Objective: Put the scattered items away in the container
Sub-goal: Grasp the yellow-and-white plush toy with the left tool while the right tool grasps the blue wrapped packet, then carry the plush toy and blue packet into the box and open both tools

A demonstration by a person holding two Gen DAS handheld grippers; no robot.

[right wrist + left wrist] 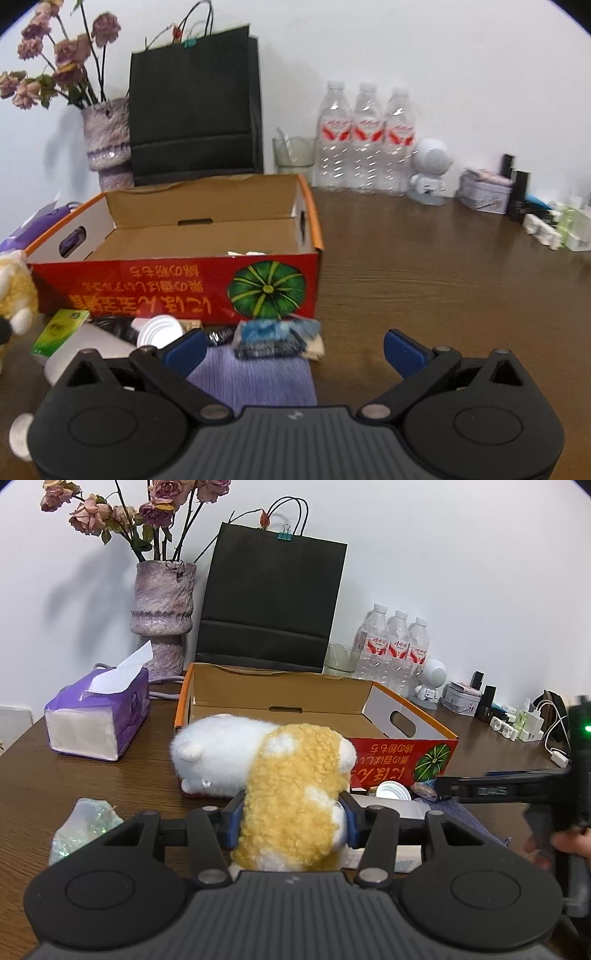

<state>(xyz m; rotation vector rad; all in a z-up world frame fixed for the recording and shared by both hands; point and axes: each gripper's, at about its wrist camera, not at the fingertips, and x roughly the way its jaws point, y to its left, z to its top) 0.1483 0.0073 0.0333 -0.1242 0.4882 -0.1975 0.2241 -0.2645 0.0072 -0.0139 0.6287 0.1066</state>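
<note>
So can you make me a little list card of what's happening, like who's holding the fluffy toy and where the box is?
left gripper: shut on the plush toy
plush toy: white and yellow, in front of the box, not inside yet
right gripper: open, holding nothing
box: cardboard, red front, open top
still outside the box: white lid, green packet, blue wrapper, purple cloth
table: dark wood

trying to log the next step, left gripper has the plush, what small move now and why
Probably carry it forward over the near wall and release. The left gripper is shut on the plush toy, which sits short of the open cardboard box, not inside it.
</note>
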